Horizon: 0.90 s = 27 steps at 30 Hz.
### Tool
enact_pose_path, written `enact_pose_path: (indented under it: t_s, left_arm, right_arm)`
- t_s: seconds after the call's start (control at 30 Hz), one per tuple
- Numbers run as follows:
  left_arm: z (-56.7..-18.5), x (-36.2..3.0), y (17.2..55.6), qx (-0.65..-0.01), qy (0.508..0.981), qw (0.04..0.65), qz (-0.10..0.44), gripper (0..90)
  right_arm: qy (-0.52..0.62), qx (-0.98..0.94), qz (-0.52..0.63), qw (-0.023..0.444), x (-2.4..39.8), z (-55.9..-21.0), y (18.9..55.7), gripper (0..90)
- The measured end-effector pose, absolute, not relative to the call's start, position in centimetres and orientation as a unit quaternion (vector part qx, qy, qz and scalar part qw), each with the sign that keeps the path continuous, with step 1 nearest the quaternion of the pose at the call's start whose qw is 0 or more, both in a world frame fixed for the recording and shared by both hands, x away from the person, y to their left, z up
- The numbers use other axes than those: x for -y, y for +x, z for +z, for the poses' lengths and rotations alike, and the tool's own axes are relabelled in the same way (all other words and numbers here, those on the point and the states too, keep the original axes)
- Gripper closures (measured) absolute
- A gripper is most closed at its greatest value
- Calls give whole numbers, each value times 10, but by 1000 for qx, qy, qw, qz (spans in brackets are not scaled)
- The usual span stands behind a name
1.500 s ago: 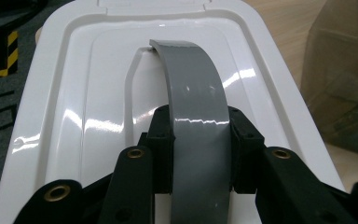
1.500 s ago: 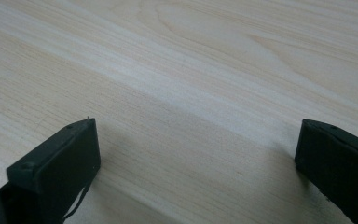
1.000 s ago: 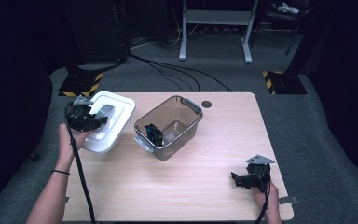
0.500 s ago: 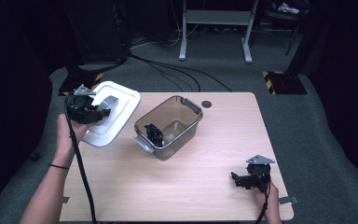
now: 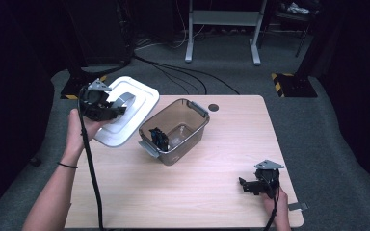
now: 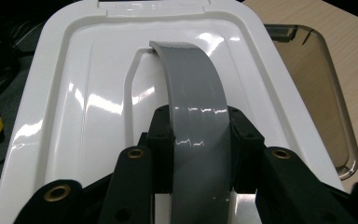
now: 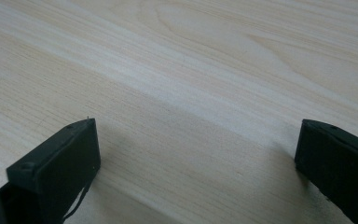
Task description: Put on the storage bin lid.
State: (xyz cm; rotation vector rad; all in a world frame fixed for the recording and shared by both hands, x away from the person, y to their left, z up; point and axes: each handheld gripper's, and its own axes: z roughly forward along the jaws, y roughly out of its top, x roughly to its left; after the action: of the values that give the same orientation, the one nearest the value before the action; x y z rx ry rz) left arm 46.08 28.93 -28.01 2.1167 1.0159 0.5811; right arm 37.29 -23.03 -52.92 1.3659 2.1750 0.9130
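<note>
A white lid (image 5: 127, 117) with a grey handle (image 5: 121, 101) is lifted and tilted above the table's left edge. My left gripper (image 5: 110, 111) is shut on that grey handle (image 6: 196, 116), its jaws pressing both sides of the strap over the white lid (image 6: 88, 107). A clear brownish tub (image 5: 176, 131) stands open on the table just right of the lid, with a dark object (image 5: 157, 137) inside; the tub's rim (image 6: 317, 70) lies beyond the lid. My right gripper (image 5: 244, 186) rests low at the table's front right, jaws wide apart over bare wood (image 7: 196, 154), holding nothing.
The light wood table (image 5: 221, 144) has a small dark hole (image 5: 214, 107) near its back edge. Cables and a metal stand (image 5: 221, 29) lie on the grey floor behind. Yellow-black floor markings (image 5: 283, 84) sit off the back right corner.
My left gripper has raised the white lid off the table and tilted it up toward the back left. The right gripper has stayed put.
</note>
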Motion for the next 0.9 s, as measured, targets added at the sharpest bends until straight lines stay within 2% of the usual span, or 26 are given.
enact_pose_path:
  t_s: [0.43,0.9]
  left_arm:
    - [-273,-232,475,-350,849,343,198,676]
    - [-296,-177,500,-337,871,323,152,675]
  right_arm:
    - [489,-781,329,207,230,-529,373,0]
    - [493,-777,332,206,230,-529,373,0]
